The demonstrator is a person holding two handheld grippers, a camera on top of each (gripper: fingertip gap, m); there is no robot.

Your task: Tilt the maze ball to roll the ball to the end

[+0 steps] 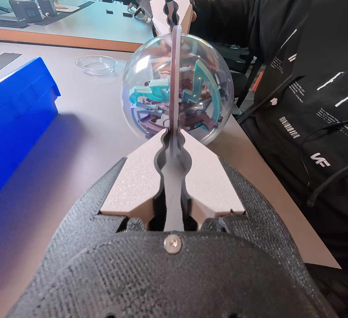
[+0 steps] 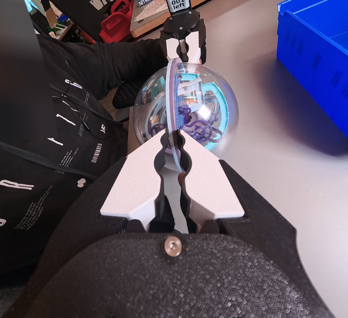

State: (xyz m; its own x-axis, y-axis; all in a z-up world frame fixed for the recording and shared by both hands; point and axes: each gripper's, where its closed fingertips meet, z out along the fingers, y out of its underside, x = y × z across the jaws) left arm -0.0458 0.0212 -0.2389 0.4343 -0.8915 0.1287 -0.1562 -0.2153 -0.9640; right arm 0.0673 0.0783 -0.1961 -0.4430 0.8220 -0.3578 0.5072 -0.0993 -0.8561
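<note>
The maze ball (image 1: 177,90) is a clear plastic sphere with teal, purple and pale tracks inside and a thin flat ring (image 1: 175,75) around its middle, seen edge-on in both views. It is held between the 2 grippers over the near edge of a grey table (image 1: 90,120), beside a person in a black printed hoodie (image 1: 293,112).

The left gripper (image 1: 173,129) is closed on the ring – its 2 white fingers (image 1: 145,160) with wavy dark inner edges pinch the near part of the ring, which runs down into the gap between them. In the same view the right gripper (image 1: 172,24) comes in from the far side and clamps the ring's opposite edge.

From the right wrist view the picture is mirrored: the right gripper (image 2: 171,132) is closed on the near part of the ring (image 2: 170,97), and the left gripper (image 2: 181,52), with a white label on its black body, grips the far top edge. The ball (image 2: 197,109) shows a bright reflection on its shell here, and the ring leans slightly to the left at the top. I cannot make out the small rolling ball inside the tracks.

A blue plastic bin (image 1: 24,105) stands on the table to one side of the ball – well apart from it – and a shallow clear dish (image 1: 96,64) lies farther back on the table. Other desks and equipment fill the room behind.
</note>
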